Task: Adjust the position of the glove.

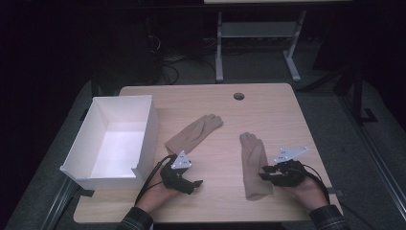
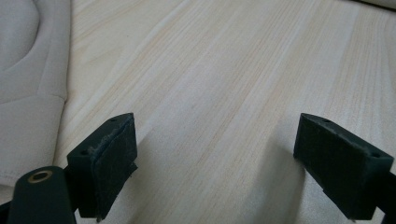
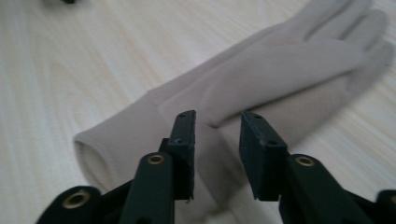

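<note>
Setting: dim room around a pale wood-grain worktop (image 1: 268, 103) with a round cable hole (image 1: 239, 96) near its far edge; grey metal legs of another table (image 1: 219, 48) stand on the floor beyond.

Box: open white rectangular cardboard box (image 1: 143, 139) at the worktop's left side, its near corner overhanging the edge.

Left glove: tan fabric glove (image 1: 194, 133) lying flat and slanted near the middle, fingers toward the far right, cuff toward the box.

Right glove: second tan fabric glove (image 1: 253, 165) lying lengthwise right of centre, fingers toward the far edge, cuff toward the person.

Left hand-held gripper: black left hand-held gripper (image 1: 195, 184) held low over the near worktop, just beyond the left glove's cuff, grey three-cornered plate on top. Its own view shows the jaws (image 2: 224, 163) spread wide over bare wood, nothing between them, with pale glove fabric (image 2: 28, 84) at the left edge of frame.

Right hand-held gripper: black right hand-held gripper (image 1: 264, 173) at the right glove's near half, pointing left at it. High view leaves the jaw gap unclear; its own view shows the jaws (image 3: 217, 140) partly closed with a narrow gap, hovering just above the glove (image 3: 261, 74) near its cuff and gripping nothing.

Person: two hands and plaid sleeves (image 1: 330, 218) entering from the near edge.
</note>
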`<state>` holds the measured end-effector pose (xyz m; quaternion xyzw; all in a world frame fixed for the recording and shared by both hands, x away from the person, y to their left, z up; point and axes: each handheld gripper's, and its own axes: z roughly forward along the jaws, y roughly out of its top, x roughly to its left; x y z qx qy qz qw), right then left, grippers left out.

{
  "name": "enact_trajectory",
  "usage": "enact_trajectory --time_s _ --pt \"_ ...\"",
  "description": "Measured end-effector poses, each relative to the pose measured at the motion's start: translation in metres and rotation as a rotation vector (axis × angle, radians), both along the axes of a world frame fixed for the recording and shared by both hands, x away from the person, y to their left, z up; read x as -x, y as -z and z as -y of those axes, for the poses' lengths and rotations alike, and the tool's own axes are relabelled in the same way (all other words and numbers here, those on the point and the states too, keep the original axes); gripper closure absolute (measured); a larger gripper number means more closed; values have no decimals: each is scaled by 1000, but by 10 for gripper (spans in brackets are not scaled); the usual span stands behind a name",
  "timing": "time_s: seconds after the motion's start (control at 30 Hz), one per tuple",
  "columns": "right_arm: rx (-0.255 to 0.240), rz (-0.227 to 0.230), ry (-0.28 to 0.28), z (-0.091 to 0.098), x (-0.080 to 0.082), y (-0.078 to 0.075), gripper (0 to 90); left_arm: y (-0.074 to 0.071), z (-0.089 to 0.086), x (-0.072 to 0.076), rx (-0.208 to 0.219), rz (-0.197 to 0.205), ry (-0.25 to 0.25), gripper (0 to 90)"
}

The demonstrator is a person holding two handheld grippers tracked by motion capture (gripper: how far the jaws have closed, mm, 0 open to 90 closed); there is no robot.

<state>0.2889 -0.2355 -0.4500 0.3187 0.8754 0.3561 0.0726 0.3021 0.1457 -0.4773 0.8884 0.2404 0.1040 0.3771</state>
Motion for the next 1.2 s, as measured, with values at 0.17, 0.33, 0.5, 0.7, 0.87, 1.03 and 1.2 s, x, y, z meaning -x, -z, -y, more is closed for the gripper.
enact_trajectory --time_s 0.17,0.33,0.5,0.7,0.87,1.03,1.2 --pt "-8 9 64 15 -8 3 562 0 0 0 2 0 -1 127" --pt "-20 15 111 28 -14 9 440 0 0 0 6 -1 -3 127" --pt "-32 27 178 42 -22 17 301 0 1 0 8 -4 -6 127" --pt "-32 45 239 51 -29 24 200 0 1 0 8 -4 -6 127" --pt "-14 58 269 55 -32 28 171 0 1 0 9 -4 -6 127" --pt "5 88 283 54 -32 31 138 0 1 0 9 -4 -6 127" --pt "-3 95 281 56 -31 33 127 0 1 0 7 -3 -5 127"
